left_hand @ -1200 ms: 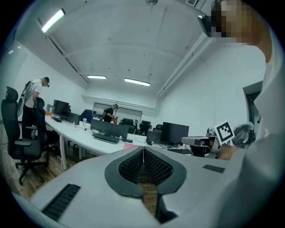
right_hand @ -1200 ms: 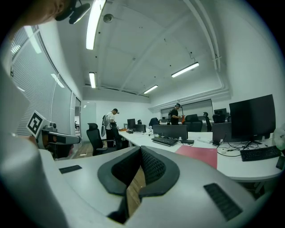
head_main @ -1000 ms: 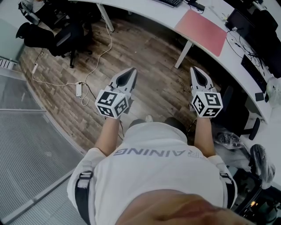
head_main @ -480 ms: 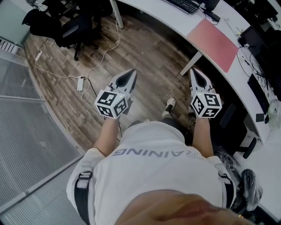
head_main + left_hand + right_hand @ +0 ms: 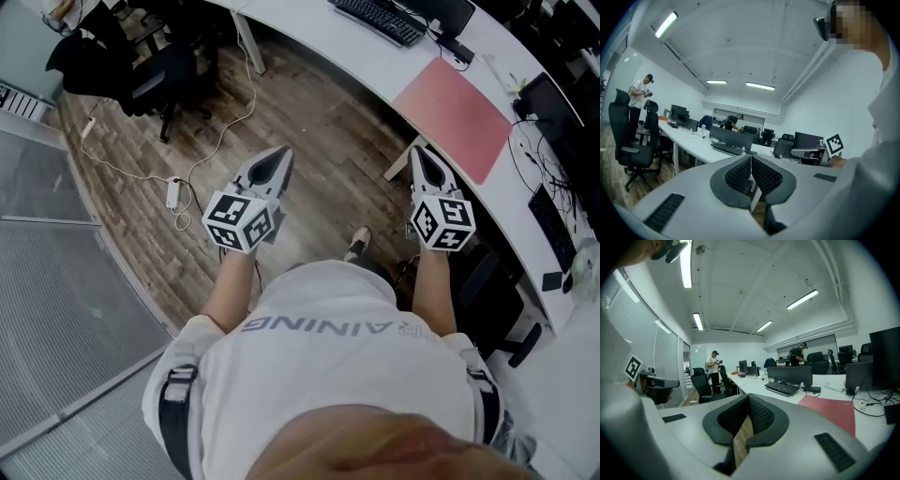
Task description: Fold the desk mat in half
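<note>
The desk mat [image 5: 457, 103] is a pink-red rectangle lying flat on the curved white desk [image 5: 319, 37] at the upper right of the head view. It also shows in the right gripper view, desk mat [image 5: 832, 411], beyond the jaws to the right. My left gripper [image 5: 279, 156] is held level over the wooden floor, jaws together, nothing in them. My right gripper [image 5: 419, 156] points toward the desk's near edge, short of the mat, and is also shut and empty. In their own views, the left gripper [image 5: 751, 158] and the right gripper [image 5: 749, 398] show pads pressed together.
A black keyboard [image 5: 380, 17] lies on the desk left of the mat. Monitors and cables [image 5: 553, 103] crowd the desk's right end. A white desk leg [image 5: 403, 161] stands under the mat. A black office chair [image 5: 150, 80] and a power strip [image 5: 174, 192] are at left.
The desk and mat have drawn nearer and shifted right and down in the head view as the person walks forward. Both grippers keep their pose, still shut.
</note>
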Demonstrator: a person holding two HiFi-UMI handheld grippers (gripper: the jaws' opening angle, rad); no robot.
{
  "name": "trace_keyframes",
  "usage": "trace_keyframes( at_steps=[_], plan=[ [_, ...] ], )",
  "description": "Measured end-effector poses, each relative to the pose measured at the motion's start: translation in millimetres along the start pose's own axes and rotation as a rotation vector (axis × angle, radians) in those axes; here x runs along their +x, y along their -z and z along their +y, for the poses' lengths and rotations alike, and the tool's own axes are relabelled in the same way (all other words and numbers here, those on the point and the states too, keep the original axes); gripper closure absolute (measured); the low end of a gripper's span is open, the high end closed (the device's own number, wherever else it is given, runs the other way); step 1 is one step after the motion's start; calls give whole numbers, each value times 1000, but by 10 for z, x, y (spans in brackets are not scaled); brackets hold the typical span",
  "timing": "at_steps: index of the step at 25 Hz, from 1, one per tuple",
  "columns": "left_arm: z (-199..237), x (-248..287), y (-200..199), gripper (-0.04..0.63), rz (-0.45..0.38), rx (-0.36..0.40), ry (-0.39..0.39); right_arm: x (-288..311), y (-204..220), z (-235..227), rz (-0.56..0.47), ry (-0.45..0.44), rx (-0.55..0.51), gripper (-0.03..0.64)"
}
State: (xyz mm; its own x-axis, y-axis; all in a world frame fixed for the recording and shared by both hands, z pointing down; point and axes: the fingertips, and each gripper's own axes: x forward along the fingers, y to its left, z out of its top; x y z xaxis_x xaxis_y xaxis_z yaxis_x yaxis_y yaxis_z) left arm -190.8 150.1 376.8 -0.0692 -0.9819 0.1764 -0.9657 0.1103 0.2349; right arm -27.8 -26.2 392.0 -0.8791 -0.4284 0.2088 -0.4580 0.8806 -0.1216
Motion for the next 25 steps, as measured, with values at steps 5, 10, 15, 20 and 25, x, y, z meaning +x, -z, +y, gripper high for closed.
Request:
trace_keyframes(
  at_steps=[5,10,15,20,25],
  plan=[
    [-127,689,-131,563,15,29,12,213,-114,-656,0,23,10,594],
    [-448,1497,-181,563,30,57,89,339,-177,-1443,3,74,18,592],
    [-604,2182,-172,563,52,56,122,554,-116,-2050,36,98,30,593],
    [-596,2593,-132,563,93,63,149,771,-52,-2316,56,107,44,593],
    [-425,2950,-186,563,106,62,197,998,-30,-2493,78,152,53,592]
  ],
)
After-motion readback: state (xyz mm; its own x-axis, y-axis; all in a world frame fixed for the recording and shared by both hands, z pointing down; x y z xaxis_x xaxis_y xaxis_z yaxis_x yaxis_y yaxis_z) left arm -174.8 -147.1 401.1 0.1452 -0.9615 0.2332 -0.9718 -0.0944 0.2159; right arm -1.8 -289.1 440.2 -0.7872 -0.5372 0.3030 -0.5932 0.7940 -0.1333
